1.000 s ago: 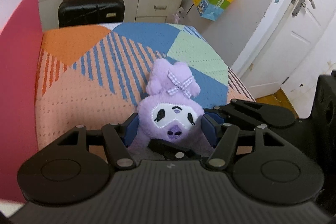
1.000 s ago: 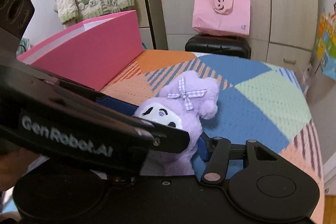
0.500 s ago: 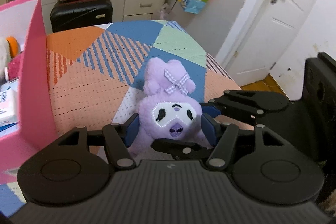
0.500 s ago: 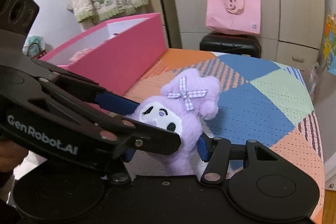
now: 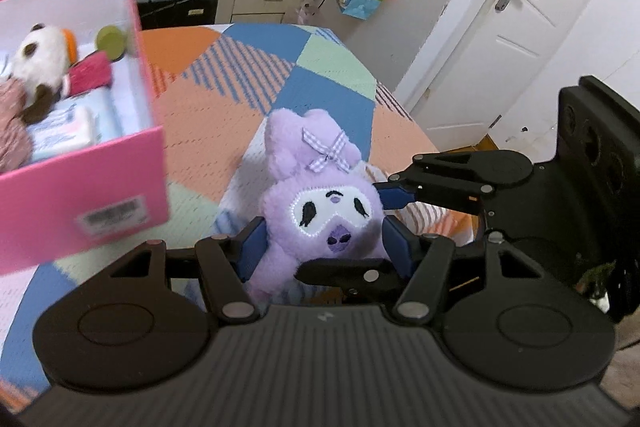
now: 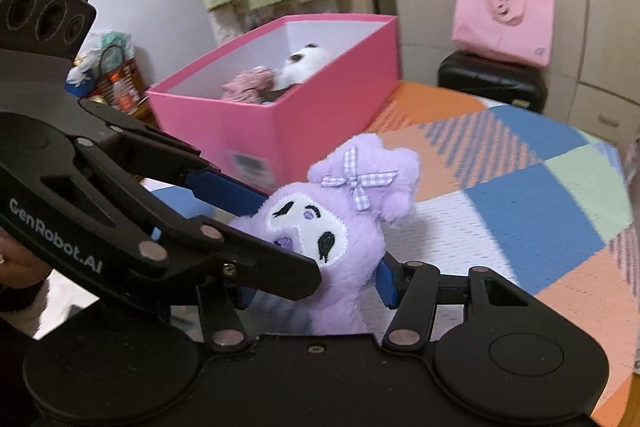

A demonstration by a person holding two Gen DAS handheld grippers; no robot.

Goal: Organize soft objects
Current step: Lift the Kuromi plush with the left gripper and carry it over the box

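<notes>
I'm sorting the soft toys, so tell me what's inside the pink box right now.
Inside the pink box lie a white panda plush, a pinkish fuzzy item, a red soft piece and pale packets. Anything beneath them is hidden.

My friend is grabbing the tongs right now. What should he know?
Left tongs: shut on the purple plush, pads at both its sides.
Right tongs: shut on the same plush, crossing in from the other side.
Plush: held by both tongs above the patchwork bedspread, not yet in the pink box.
Box: on the bed to the left, open, already holding a panda plush and other soft things.
Left to do: carry the plush over the box, open both tongs, let it drop in.
</notes>
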